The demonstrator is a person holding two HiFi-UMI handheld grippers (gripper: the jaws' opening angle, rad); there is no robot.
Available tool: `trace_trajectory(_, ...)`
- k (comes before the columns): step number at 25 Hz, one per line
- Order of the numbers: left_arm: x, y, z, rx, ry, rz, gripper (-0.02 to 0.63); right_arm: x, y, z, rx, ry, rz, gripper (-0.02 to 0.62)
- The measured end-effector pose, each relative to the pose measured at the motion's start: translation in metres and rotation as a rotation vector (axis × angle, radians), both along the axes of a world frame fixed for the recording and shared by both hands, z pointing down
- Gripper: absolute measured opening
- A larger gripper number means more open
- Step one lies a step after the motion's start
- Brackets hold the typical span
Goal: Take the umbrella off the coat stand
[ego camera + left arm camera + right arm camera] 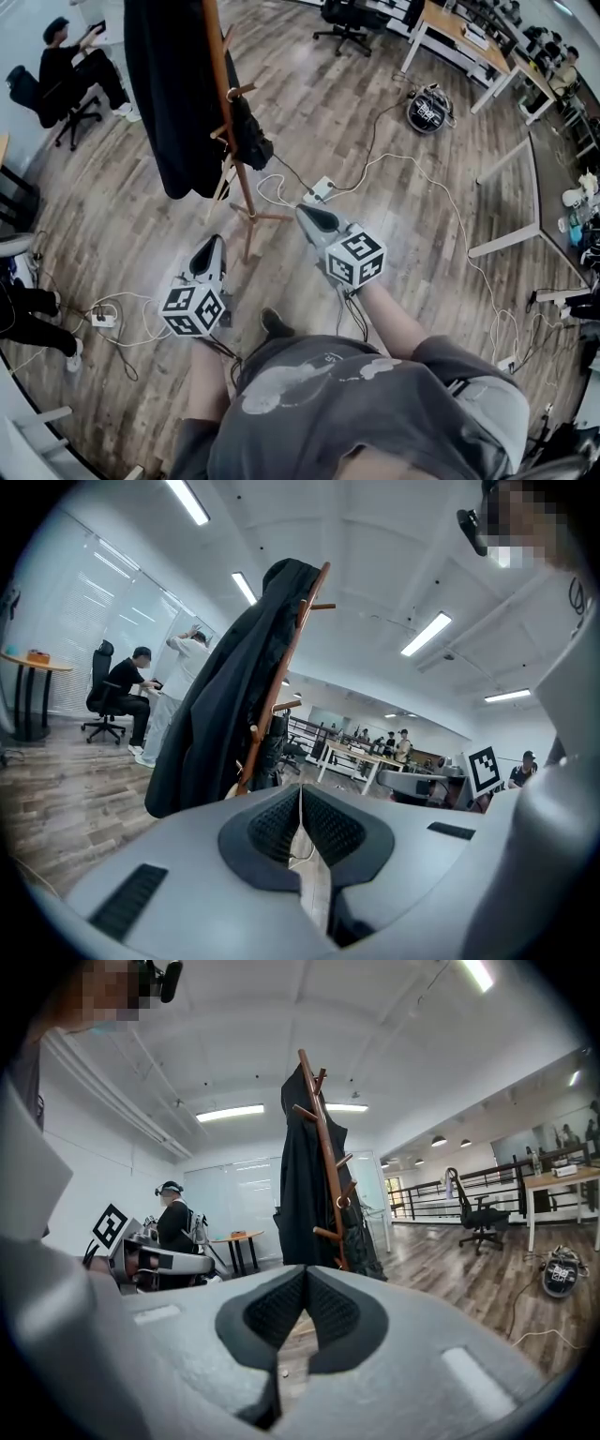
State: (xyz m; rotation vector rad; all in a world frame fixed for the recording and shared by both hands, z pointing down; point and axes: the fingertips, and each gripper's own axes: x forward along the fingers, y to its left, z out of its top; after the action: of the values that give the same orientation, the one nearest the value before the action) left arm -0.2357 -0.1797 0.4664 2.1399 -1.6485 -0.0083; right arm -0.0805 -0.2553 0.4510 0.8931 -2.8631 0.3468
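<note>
Tongs in both hands are closed tight with nothing between them. The left tongs (300, 797) and the right tongs (306, 1277) both point toward the wooden coat stand (223, 112), stopping short of its feet and touching nothing. The umbrella (251, 139), dark and folded, hangs from a low peg on the coat stand, on the side nearer the right tongs. A long black coat (173, 94) drapes the coat stand's other side, just beside the umbrella. A white power strip (321, 190) lies on the wooden floor (141, 216) near the coat stand's base.
</note>
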Motion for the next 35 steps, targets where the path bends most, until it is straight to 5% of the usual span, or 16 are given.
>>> trace_trajectory(10,-0.042,-0.04,-0.001,0.015,0.026,0.054,0.006,-0.044,-0.037,-0.003,0.004,0.016,0.053,-0.002)
trace_trajectory(20,-0.053,-0.064,0.005,0.0,0.028,0.076,0.006,-0.043,-0.067,0.0,-0.016,-0.02,0.148,-0.002)
trace_trajectory(35,-0.062,-0.158,0.004,-0.019,-0.03,-0.043,0.006,-0.08,-0.183,0.02,-0.046,-0.004,-0.024,0.008)
